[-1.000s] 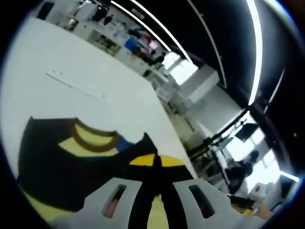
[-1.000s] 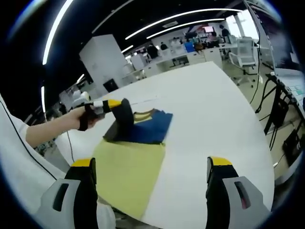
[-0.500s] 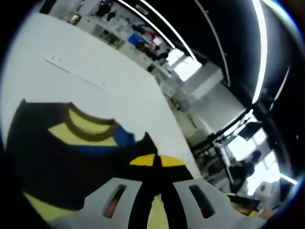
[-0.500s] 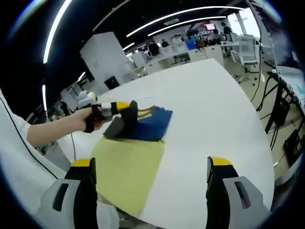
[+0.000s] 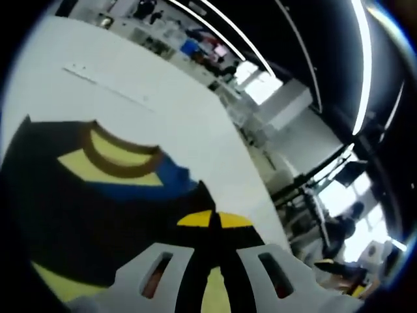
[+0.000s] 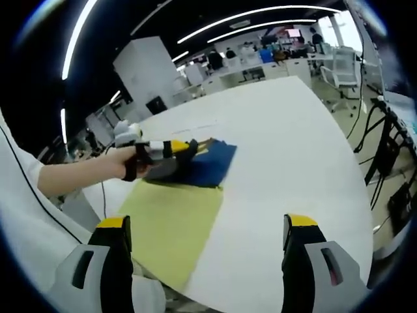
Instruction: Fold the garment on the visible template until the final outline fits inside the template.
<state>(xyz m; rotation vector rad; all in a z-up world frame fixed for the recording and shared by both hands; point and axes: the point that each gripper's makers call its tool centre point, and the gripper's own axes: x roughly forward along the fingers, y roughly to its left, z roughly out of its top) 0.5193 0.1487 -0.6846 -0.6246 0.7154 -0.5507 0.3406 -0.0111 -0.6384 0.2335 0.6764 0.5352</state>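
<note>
step: mid-fold | left claw (image 6: pixel 177 148) clamped on shirt (image 6: pixel 207 164) edge | shirt at far end of yellow template (image 6: pixel 171 225) on desk (image 6: pixel 287 163) | right claw (image 6: pixel 207 242) apart, idle | next: lay fold flat, release

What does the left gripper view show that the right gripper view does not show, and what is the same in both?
The left gripper view gives a close look at the garment's brown collar band with yellow inside it, and at the left gripper shut on dark cloth.

The right gripper view takes in the yellow template, most of it bare, the person's hand carrying the left gripper, and the right gripper open above the table with nothing between its jaws.

Both show the dark blue garment, the white table and the office behind.
</note>
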